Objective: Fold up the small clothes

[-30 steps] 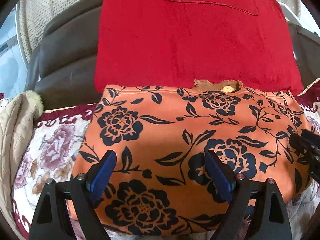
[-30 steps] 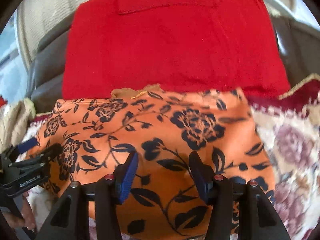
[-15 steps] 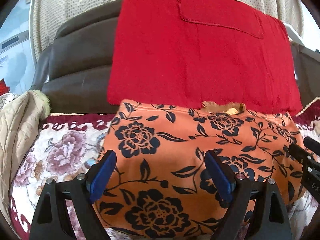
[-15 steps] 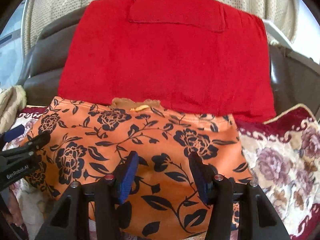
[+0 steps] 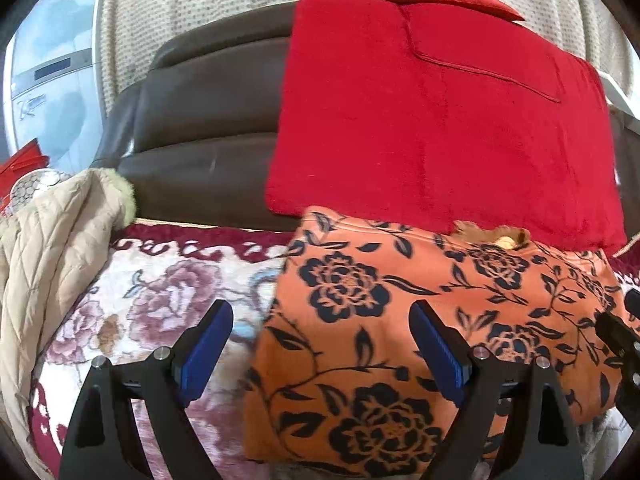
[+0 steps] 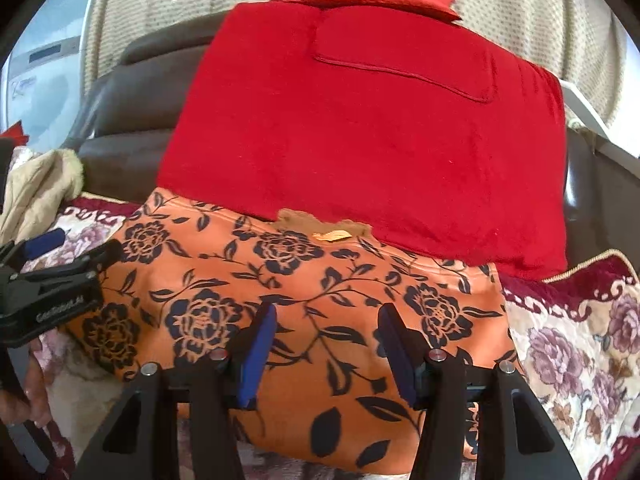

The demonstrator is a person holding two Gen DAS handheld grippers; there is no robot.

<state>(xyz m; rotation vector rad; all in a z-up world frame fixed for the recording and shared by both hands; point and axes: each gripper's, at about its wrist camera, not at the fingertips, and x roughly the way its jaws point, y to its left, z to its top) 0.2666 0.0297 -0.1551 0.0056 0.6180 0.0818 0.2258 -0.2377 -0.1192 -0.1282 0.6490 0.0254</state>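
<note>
An orange garment with black flowers (image 5: 400,320) lies folded flat on a floral blanket (image 5: 160,300); it also shows in the right wrist view (image 6: 304,304). My left gripper (image 5: 320,348) is open and empty, hovering over the garment's left edge. My right gripper (image 6: 326,348) is open and empty above the garment's front middle. The left gripper shows at the left of the right wrist view (image 6: 52,292); part of the right gripper shows at the right edge of the left wrist view (image 5: 620,340).
A folded red garment (image 5: 440,120) leans on the dark leather sofa back (image 5: 200,112) behind the orange one. A beige quilted coat (image 5: 52,248) lies at the left. A patterned curtain (image 6: 520,12) hangs behind.
Both grippers have drawn back and risen from the orange garment. The left one has shifted left, so the blanket now shows under its left finger.
</note>
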